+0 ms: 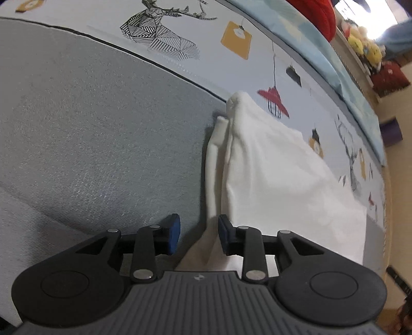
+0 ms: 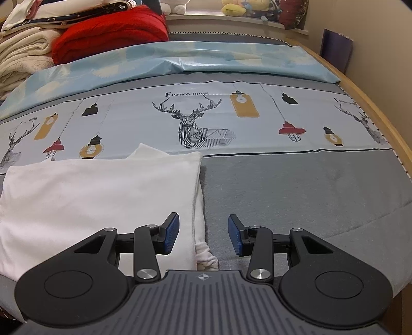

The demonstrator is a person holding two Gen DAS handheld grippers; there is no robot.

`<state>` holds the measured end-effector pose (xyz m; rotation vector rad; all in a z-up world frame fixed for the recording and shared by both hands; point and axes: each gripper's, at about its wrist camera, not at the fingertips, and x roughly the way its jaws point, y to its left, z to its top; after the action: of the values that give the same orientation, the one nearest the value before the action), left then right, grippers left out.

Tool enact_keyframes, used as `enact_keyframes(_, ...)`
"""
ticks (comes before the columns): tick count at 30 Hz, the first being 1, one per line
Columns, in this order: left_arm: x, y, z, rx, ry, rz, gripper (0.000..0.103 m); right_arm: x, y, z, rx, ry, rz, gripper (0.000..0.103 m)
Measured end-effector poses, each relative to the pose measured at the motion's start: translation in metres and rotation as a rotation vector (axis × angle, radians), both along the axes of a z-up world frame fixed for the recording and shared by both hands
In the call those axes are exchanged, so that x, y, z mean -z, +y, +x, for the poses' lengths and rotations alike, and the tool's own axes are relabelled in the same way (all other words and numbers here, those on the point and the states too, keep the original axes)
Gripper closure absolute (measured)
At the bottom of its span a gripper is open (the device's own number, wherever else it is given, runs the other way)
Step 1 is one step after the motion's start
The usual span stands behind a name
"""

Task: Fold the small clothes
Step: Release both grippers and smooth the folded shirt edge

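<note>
A white folded garment (image 1: 278,175) lies flat on the grey bed cover (image 1: 90,128). In the left wrist view its folded left edge runs down into the gap of my left gripper (image 1: 198,232), whose blue pads stand apart and do not press the cloth. In the right wrist view the same white garment (image 2: 103,195) fills the lower left. Its right edge, with a small bunched bit of cloth, sits between the fingers of my right gripper (image 2: 203,232), which is open; the left pad hovers over the cloth and the right pad over bare grey cover (image 2: 296,195).
A printed band with a deer (image 2: 195,126) and lamps crosses the bed beyond the garment. Behind it lie a light blue sheet (image 2: 206,61), a red blanket (image 2: 110,33) and stacked cream blankets (image 2: 23,56). A wooden bed rail (image 2: 381,113) runs along the right; plush toys (image 2: 244,7) sit on the ledge.
</note>
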<state>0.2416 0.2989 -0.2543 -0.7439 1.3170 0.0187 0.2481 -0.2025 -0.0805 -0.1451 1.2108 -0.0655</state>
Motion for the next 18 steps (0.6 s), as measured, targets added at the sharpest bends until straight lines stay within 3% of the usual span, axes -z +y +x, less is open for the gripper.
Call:
enact_keyframes(5,0.001,0.003,0.006,-0.066,-0.019,-0.073,0.068,-0.001,-0.005,0.000,0.008,-0.002,-0.008,0.060)
enact_keyframes(15,0.001,0.010,0.013,-0.112,-0.046,-0.116,0.064,0.002,-0.004,0.002,0.001,0.000,-0.020,0.060)
enact_keyframes(18,-0.011,0.017,0.014,-0.166,-0.123,-0.110,0.063,0.002,-0.001,0.002,-0.002,0.002,-0.022,0.060)
